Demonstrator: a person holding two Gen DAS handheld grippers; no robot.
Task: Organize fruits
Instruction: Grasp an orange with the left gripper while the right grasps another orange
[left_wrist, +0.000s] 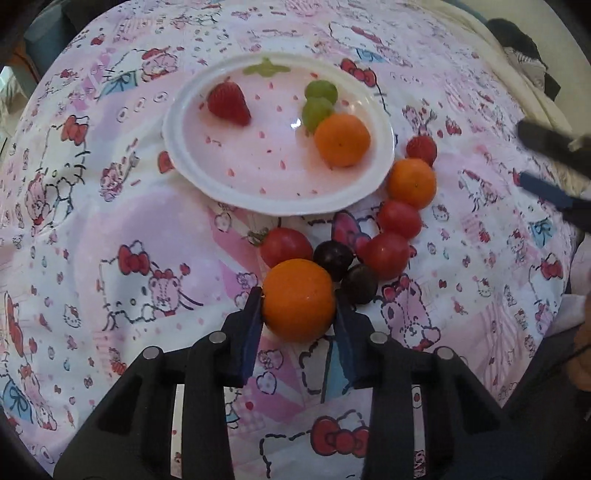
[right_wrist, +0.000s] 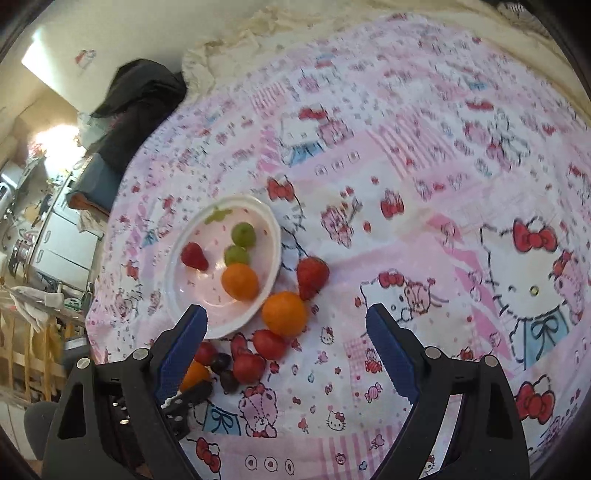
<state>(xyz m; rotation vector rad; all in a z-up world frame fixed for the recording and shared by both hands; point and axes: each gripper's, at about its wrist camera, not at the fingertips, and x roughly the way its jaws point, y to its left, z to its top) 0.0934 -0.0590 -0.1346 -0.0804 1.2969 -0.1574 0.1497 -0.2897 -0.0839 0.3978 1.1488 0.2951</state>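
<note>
A: Left wrist view: any writing?
B: None readable, only cartoon cats on the cloth (left_wrist: 147, 229). The left gripper (left_wrist: 299, 306) has its jaws clamped on an orange (left_wrist: 298, 300) near the plate (left_wrist: 184, 155).
A: Right wrist view?
B: The right gripper (right_wrist: 286, 321) holds its jaws wide apart, empty.

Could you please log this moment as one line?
left gripper: shut on orange | right gripper: open, empty | plate: strawberry, two grapes, orange

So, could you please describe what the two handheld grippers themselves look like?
Both match: the left gripper and the right gripper have black plastic bodies with triangular cut-outs and round silver pins at the joints. Each finger carries a dark blue, ridged pad. No cables or sleeves are visible.
</note>
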